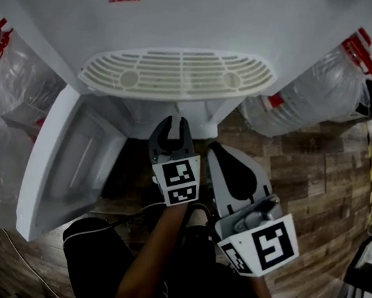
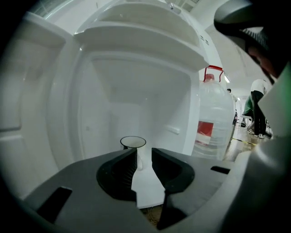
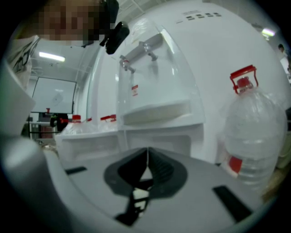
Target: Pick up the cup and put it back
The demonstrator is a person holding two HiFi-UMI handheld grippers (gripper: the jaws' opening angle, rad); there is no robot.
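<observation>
A white cup (image 2: 133,144) with a dark rim stands upright on the floor of the dispenser's open lower cabinet (image 2: 136,91). My left gripper (image 2: 143,153) points into that cabinet, and its jaws stand apart. The cup's handle side shows in the gap just past the fingertips, and the pads do not press on it. In the head view the left gripper (image 1: 173,128) reaches under the dispenser front, which hides the cup. My right gripper (image 1: 216,148) hangs beside it to the right. Its jaws (image 3: 147,151) meet with nothing between them.
The white cabinet door (image 1: 59,165) is swung open at the left. Above the cabinet sit the drip grille (image 1: 181,72) and the taps (image 3: 136,50). Large water bottles (image 1: 324,87) (image 2: 213,118) (image 3: 254,132) stand on the wooden floor to the right, and plastic-wrapped ones (image 1: 7,93) to the left.
</observation>
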